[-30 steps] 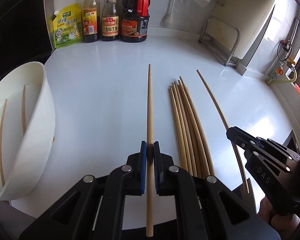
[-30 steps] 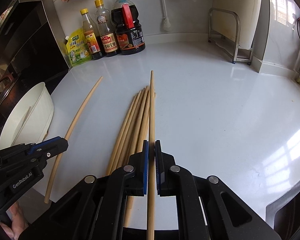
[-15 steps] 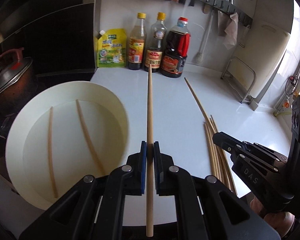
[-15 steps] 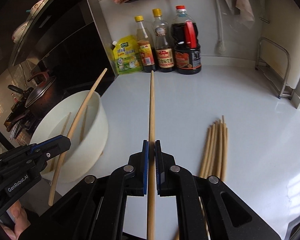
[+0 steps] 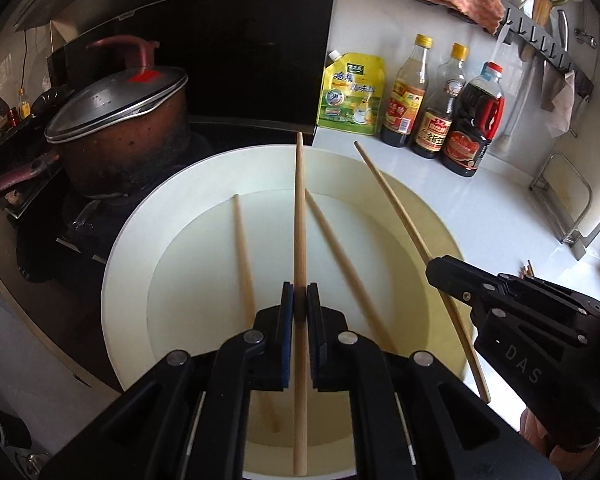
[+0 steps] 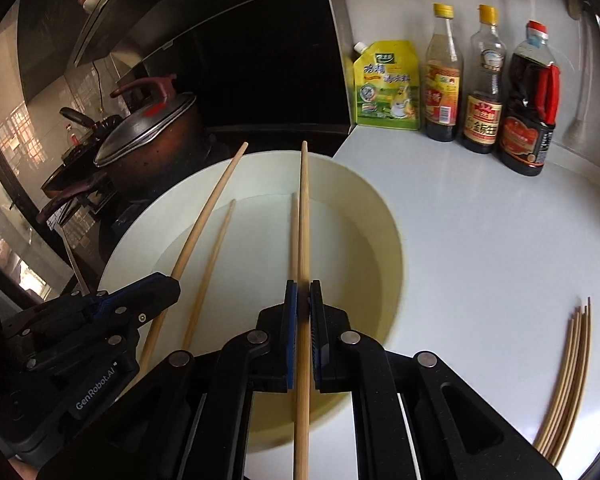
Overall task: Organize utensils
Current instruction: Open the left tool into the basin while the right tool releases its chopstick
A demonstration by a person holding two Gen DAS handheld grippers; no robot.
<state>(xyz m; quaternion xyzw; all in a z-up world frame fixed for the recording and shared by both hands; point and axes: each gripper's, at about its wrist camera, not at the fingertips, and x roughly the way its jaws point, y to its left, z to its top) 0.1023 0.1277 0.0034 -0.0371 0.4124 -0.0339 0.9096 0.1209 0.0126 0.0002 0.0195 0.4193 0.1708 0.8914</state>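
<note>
Left tool [image 5: 300,310] and right tool [image 6: 303,304], each clamped mid-shaft on a light, stiff chopstick [image 5: 299,220], poised over the centre-frame basin [image 5: 132,240].

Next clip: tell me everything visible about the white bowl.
The bowl is large, round and white, plain, with a wide smooth rim and a flat bottom; it looks like plastic or enamel. It stands upright at the counter's edge, beside a dark lidded pot. Two wooden chopsticks lie loose on its bottom, apart at the far ends. Above it, the left tongs and right tongs each hold one more chopstick over the opening; neither visibly touches the bowl.
</note>
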